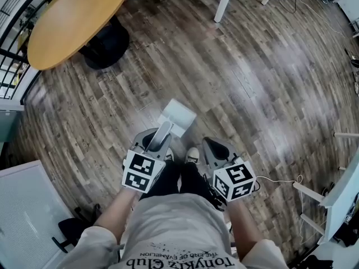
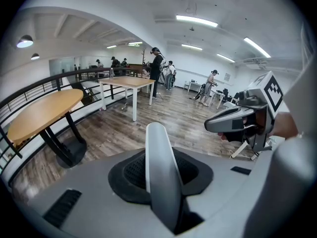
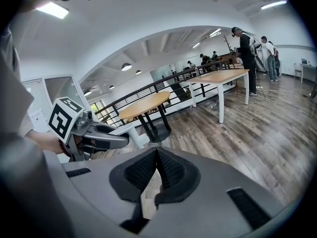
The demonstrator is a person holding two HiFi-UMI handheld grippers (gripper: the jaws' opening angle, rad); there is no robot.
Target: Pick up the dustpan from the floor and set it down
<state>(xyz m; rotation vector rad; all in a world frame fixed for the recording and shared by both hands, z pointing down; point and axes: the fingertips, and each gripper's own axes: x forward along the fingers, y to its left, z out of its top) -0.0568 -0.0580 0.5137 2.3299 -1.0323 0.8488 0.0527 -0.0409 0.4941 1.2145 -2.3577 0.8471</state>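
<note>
The light grey dustpan (image 1: 178,116) hangs above the wood floor in front of my feet, its pan pointing away from me. My left gripper (image 1: 154,140) is shut on its long handle (image 1: 163,135). In the left gripper view the pale handle (image 2: 159,175) stands upright between the black pads (image 2: 133,170) of the left gripper (image 2: 161,172). My right gripper (image 1: 216,148) floats beside it to the right, shut and holding nothing. In the right gripper view the right gripper (image 3: 156,155) has its pads meeting at the tips. The left gripper (image 3: 91,138) and part of the dustpan (image 3: 132,133) appear there at the left.
A round wooden table (image 1: 76,15) on a black base (image 1: 106,43) stands at the far left by a black railing (image 1: 11,15). White table legs (image 1: 224,1) rise at the top. A white cabinet (image 1: 28,206) sits at the near left, white furniture (image 1: 342,195) at the right. Several people (image 2: 157,68) stand far off.
</note>
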